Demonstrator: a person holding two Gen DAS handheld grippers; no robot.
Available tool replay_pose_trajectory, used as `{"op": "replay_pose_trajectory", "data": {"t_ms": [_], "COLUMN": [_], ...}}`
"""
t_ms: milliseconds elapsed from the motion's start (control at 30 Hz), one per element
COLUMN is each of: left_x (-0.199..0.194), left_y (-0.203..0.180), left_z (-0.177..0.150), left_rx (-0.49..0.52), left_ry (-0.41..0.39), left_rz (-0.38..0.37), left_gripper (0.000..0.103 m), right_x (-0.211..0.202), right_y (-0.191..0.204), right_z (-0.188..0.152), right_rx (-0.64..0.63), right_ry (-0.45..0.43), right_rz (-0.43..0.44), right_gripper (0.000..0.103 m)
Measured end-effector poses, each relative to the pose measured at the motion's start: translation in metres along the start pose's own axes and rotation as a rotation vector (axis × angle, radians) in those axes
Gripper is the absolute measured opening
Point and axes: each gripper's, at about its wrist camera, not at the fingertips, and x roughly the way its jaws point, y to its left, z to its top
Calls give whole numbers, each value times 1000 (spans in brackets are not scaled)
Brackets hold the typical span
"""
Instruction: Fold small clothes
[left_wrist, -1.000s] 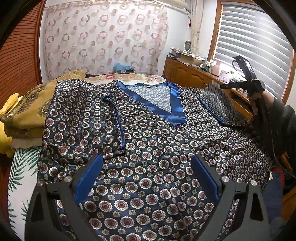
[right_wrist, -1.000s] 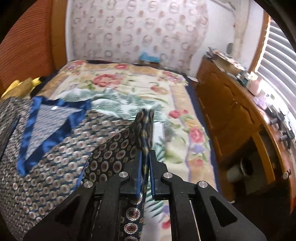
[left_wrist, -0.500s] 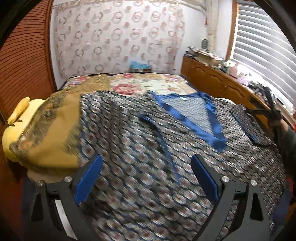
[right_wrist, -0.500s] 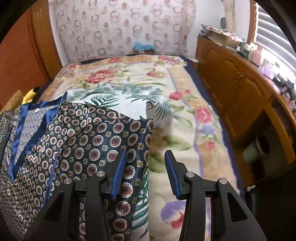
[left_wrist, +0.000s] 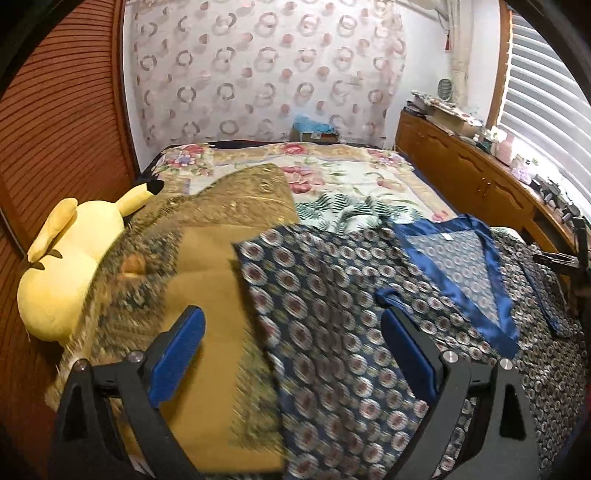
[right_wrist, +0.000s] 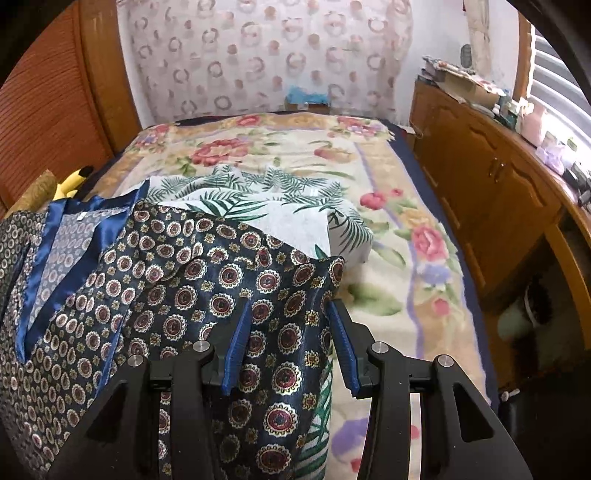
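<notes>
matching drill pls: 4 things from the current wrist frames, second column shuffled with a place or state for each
Things:
1. patterned top
2. yellow plush
3. wooden cabinet
4. right gripper

Places/states:
A. runs along the bed's right side, under the window
B. spread flat on the bed, blue V-neck showing
C. open, its fingers over the garment's sleeve
D. at the bed's left edge, beside the mustard cloth

Pairs: 1-B, 2-D, 3-A, 4-C
</notes>
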Motion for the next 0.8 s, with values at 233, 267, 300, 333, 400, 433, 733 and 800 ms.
{"op": "replay_pose_trajectory", "data": {"t_ms": [233, 267, 300, 333, 400, 433, 733, 800], "left_x": [17, 18, 19, 21, 24, 25, 29, 29], "left_y": [15, 16, 17, 18, 20, 22, 25, 25], "left_z": [12, 13, 14, 15, 18, 20, 26, 28], "left_rx": [7, 10, 12, 10, 0, -10, -21, -24], "left_ry": [17, 19, 19, 21, 24, 23, 27, 27], "left_rz": [-18, -21, -22, -31, -51, -65, -73, -78], "left_gripper": [97, 94, 93, 90, 83, 74, 46, 42], "right_x": [2, 3, 3, 3, 3, 3, 3, 3], "right_y": [-6, -6, -5, -4, -2, -1, 3, 3], "right_z": [-2, -3, -3, -3, -3, -3, -5, -5], "right_rx": [32, 29, 26, 22, 14, 15, 24, 21], "right_ry": [-2, 3, 6, 4, 2, 0, 1, 1], "right_rz": [-3, -3, -6, -12, -24, -31, -30, -33], "right_gripper": [43, 43, 43, 43, 43, 43, 43, 43]}}
